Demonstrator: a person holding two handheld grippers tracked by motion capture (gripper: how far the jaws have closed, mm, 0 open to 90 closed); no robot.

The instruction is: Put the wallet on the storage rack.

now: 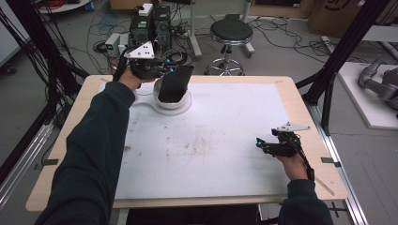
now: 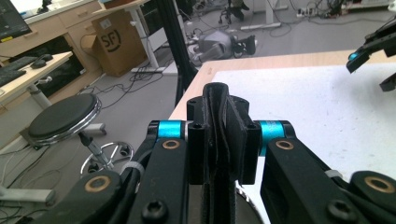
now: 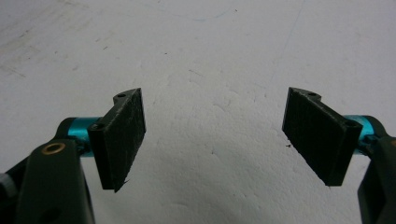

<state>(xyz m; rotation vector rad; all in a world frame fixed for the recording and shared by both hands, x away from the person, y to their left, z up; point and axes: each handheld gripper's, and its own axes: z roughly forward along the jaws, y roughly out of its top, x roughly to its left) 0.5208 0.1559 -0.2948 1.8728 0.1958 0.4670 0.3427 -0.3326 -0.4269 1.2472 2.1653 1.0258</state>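
While the left gripper clamps it, the flat black rectangular object — thin, dark, maybe a wallet or case, hard to tell — hangs tilted over the white round bowl at the far left of the table, its lower end inside the bowl's rim. In the left gripper view the object stands edge-on between the two black jaws, pads pressed on both sides, so the jaws are narrow and holding it.

The bowl sits on the white mat that covers most of the light wooden table; the mat carries faint brownish stains near its middle. The person's left forearm in a dark sleeve runs up from the bottom left to that gripper.

The right gripper rests low over the mat near the table's right edge, well apart from the bowl — jaws wide, nothing between them, as the right gripper view shows with bare mat between the pads.

Beyond the far edge stands a black round stool on a grey floor with cables.
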